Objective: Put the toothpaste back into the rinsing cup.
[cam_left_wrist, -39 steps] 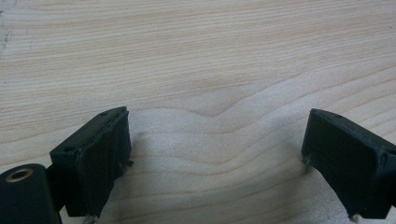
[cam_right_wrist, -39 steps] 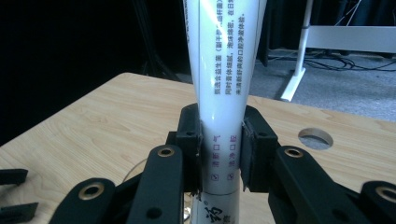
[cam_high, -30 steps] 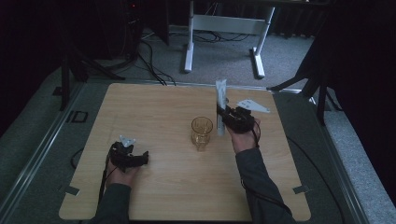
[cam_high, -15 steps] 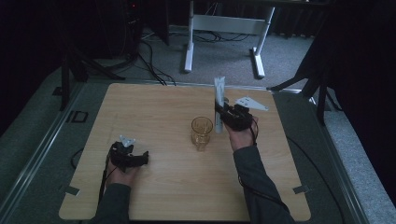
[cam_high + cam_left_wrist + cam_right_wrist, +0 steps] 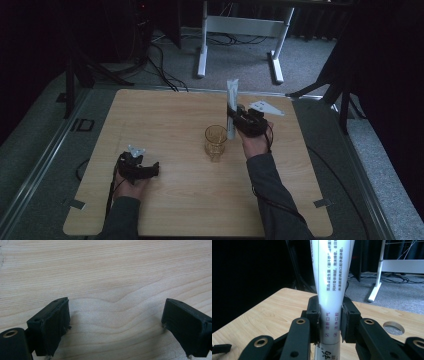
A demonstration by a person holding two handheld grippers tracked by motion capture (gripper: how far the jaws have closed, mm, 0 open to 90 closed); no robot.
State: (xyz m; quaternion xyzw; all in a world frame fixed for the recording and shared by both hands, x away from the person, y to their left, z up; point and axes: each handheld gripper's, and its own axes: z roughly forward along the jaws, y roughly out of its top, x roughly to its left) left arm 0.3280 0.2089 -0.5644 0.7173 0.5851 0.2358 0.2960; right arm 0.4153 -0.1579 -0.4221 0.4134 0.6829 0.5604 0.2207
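Your left gripper (image 5: 150, 169) is resting low on the table (image 5: 165, 115) near your edge, its jaws standing wide apart over bare wood. Farther out, your right gripper (image 5: 233, 116) is clamping the white tube (image 5: 232, 107) upright, cap end down, just beside the amber glass (image 5: 215, 142), which is standing mid-table. Beyond the table, a white desk frame (image 5: 240, 30) is standing on the carpet.

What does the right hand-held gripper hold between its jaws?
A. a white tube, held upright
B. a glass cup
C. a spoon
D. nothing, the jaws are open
A: the right hand-held gripper has both jaws pressed on a white tube that stands upright; the glass cup stands apart on the table.
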